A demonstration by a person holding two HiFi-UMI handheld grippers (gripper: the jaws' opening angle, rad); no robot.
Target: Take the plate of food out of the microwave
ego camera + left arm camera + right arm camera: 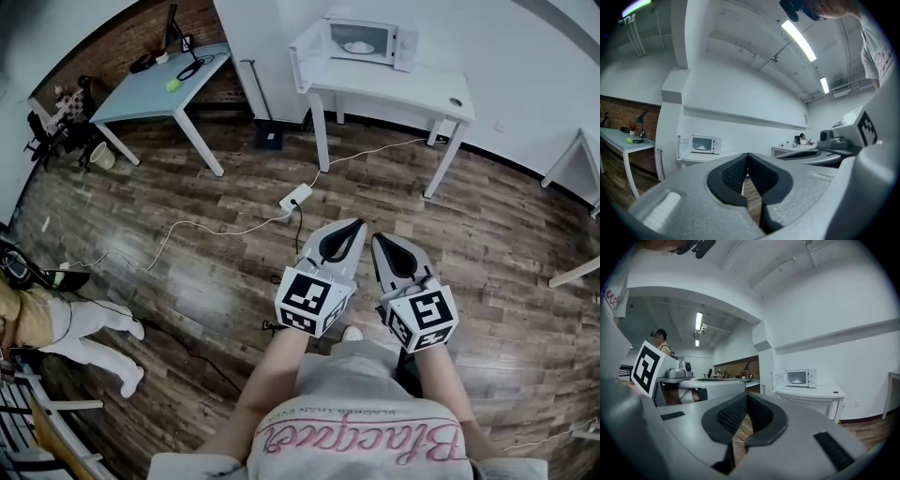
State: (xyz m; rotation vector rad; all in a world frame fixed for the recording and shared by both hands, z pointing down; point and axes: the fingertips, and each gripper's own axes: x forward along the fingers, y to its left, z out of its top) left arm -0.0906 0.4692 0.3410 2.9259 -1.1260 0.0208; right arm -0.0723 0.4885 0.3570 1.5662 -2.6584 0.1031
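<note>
My left gripper [357, 225] and right gripper [379, 240] were both pinched closed, empty. The plate of food [358, 47] sat in the open microwave [405, 49], well ahead. I judged I should close in squarely and open the jaws late.

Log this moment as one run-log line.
left gripper: shut, empty | right gripper: shut, empty | microwave: door open, far ahead | plate of food: inside, untouched
</note>
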